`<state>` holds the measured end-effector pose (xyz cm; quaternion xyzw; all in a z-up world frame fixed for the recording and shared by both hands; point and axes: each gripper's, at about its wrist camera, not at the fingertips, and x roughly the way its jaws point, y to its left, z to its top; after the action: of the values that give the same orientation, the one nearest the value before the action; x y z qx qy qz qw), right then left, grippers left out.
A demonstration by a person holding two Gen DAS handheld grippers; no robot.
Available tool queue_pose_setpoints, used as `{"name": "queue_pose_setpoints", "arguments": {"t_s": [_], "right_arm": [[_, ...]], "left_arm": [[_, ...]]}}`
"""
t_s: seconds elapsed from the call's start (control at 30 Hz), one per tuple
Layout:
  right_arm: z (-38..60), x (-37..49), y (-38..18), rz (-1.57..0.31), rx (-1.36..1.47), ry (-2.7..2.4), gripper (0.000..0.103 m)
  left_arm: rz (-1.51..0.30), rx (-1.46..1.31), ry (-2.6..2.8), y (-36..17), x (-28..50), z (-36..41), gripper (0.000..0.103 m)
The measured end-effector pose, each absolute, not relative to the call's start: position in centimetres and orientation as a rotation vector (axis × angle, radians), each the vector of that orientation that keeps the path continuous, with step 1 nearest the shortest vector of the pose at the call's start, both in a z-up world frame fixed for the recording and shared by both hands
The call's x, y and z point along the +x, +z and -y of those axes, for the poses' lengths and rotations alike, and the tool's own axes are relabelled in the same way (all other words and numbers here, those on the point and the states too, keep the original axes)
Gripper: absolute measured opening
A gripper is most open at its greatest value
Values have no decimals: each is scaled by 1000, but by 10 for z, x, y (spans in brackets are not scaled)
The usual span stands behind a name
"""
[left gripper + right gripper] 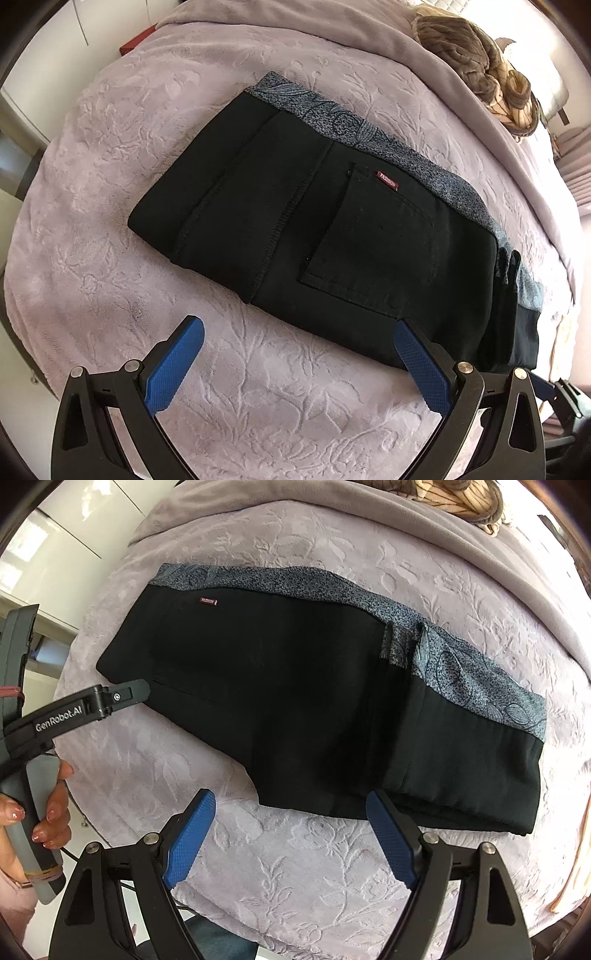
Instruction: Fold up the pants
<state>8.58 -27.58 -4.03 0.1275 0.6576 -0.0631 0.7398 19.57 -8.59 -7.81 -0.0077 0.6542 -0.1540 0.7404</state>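
Black pants (pixel 295 221) with a blue-grey patterned waistband (pixel 351 125) lie folded into a compact stack on the mauve embossed bedspread (pixel 110 184). A back pocket and a small red label (pixel 387 180) face up. My left gripper (pixel 299 328) hangs open just in front of the stack's near edge, nothing between its blue pads. In the right wrist view the same pants (pixel 314 709) lie flat, and my right gripper (pixel 291 801) stands open at their near edge, holding nothing. The left gripper's body (pixel 92 701) shows at the left of that view, held by a hand (pixel 51 812).
A brown and cream crumpled blanket (pixel 480 66) lies at the head of the bed. A grey throw (pixel 332 26) covers the far part. White cabinets (pixel 55 554) stand beyond the bed's left edge. A red object (pixel 136 40) sits past the far left edge.
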Motion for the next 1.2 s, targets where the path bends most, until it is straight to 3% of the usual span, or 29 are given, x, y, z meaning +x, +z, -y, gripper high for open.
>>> {"name": "queue_pose_setpoints", "arguments": {"t_s": [0.8,1.2], "right_arm": [[278,83,-43,-1445,296,-166,86],[277,85,-58,-1454,324,-140,87]], "left_arm": [[-1447,-104,-344,-86,207,62,103],[-1429,-400,-434,-112,221,1,103]]}}
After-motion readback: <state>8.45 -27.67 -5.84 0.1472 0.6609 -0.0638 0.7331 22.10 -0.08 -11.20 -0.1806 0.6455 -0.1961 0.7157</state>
